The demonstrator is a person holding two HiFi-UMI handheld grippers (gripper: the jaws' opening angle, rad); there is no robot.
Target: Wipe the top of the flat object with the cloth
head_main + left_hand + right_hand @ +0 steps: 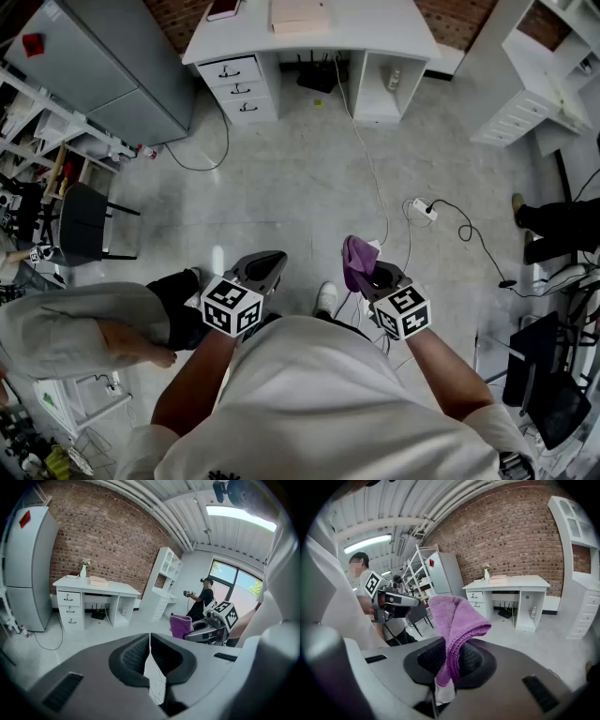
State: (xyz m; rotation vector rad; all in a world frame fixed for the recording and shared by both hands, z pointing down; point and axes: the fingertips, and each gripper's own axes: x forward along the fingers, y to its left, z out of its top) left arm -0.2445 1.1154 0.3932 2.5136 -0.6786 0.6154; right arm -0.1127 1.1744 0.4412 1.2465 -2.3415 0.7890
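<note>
A flat pale pink object (300, 14) lies on the white desk (375, 37) at the far side of the room; it also shows as the flat object (98, 581) in the left gripper view and the flat object (498, 579) in the right gripper view. My right gripper (364, 272) is shut on a purple cloth (355, 259), held in the air far from the desk. The cloth (457, 620) stands up out of the right gripper (449, 663). My left gripper (263, 270) is shut, with nothing between its jaws; the left gripper (150, 644) points toward the desk.
A grey cabinet (112, 66) stands left of the desk and a white shelf unit (544, 84) right of it. A cable and power strip (424, 208) lie on the floor ahead. A black chair (84, 225) and a person (75, 328) are at the left, another person (204, 597) at the right.
</note>
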